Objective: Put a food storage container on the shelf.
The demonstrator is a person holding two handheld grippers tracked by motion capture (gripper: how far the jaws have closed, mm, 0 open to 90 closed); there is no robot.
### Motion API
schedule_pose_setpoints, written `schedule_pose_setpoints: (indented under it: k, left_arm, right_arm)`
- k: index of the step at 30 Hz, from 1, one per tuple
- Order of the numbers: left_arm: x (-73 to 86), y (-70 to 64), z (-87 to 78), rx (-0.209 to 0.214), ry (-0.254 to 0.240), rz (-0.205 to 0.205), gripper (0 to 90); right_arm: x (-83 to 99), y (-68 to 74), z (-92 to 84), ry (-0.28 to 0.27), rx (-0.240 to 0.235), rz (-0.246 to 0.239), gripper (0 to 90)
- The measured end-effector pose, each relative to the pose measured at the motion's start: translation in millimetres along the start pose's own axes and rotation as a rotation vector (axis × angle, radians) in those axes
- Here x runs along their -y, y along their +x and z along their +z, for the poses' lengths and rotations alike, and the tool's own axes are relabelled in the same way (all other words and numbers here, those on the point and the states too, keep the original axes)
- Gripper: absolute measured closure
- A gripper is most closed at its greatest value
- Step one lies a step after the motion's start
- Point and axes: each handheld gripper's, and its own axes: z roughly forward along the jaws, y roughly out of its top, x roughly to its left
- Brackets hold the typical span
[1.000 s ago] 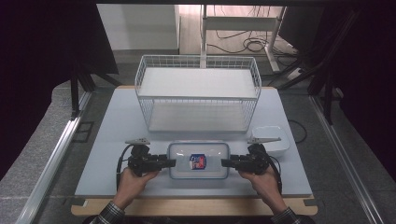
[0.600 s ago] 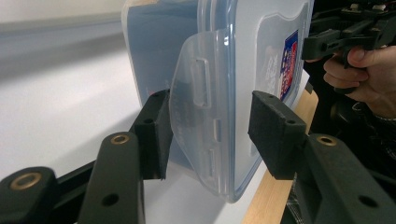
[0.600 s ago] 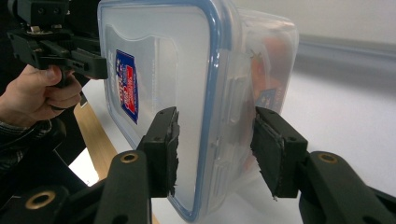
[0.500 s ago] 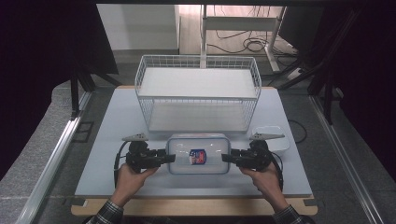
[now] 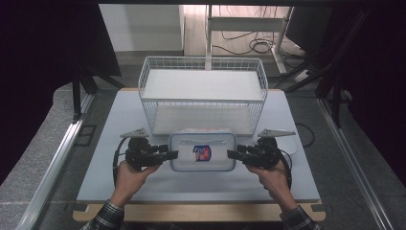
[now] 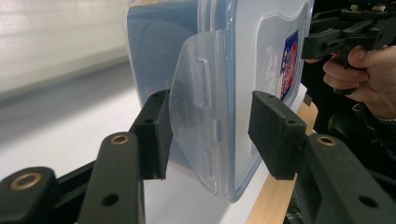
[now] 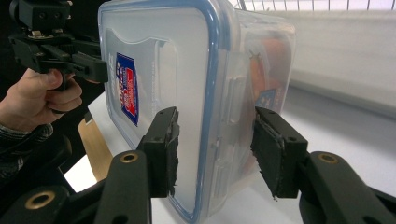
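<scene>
Since a second ago, the clear rectangular plastic food box with a blue-sealed lid and a red and blue sticker (image 5: pixel 202 151) has come up and a little away from the person, closer to the basket. Now its far edge overlaps the basket's front wall in the high view. It stays level, lid up, between both hands.

On its left end the left gripper (image 5: pixel 171 155) holds it. In the left gripper view one pad presses the box (image 6: pixel 219 88) near the side latch flap, while the other pad seems just to touch the lid, so the hold looks only half sure. At the right end the right gripper (image 5: pixel 233 154) clamps the box (image 7: pixel 187 93) with one pad on the lid and one on the bottom side.

Behind stands the white wire basket (image 5: pixel 203 103) on the pale grey bench (image 5: pixel 119 115), and a small white dish (image 5: pixel 290 145) lies behind the right hand.

I judge that the grasp and the first lift are done; what is left is carrying the box over the basket rim and lowering it inside.
</scene>
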Motion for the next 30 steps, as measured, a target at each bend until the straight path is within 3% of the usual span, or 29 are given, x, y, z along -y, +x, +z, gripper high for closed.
schedule_pose_setpoints:
  k: [17, 30]
  left_arm:
    - [-42.2, -4.2, -12.9, -0.016, -0.043, 0.035, 50.6]
    - [-79.1, 1.9, -20.9, -0.025, -0.073, 0.047, 50.6]
  right_arm:
    - [-42.7, 2.6, -7.9, -0.039, 0.001, -0.028, 52.5]
    - [-85.1, 0.5, -8.0, -0.077, 0.005, -0.046, 52.2]
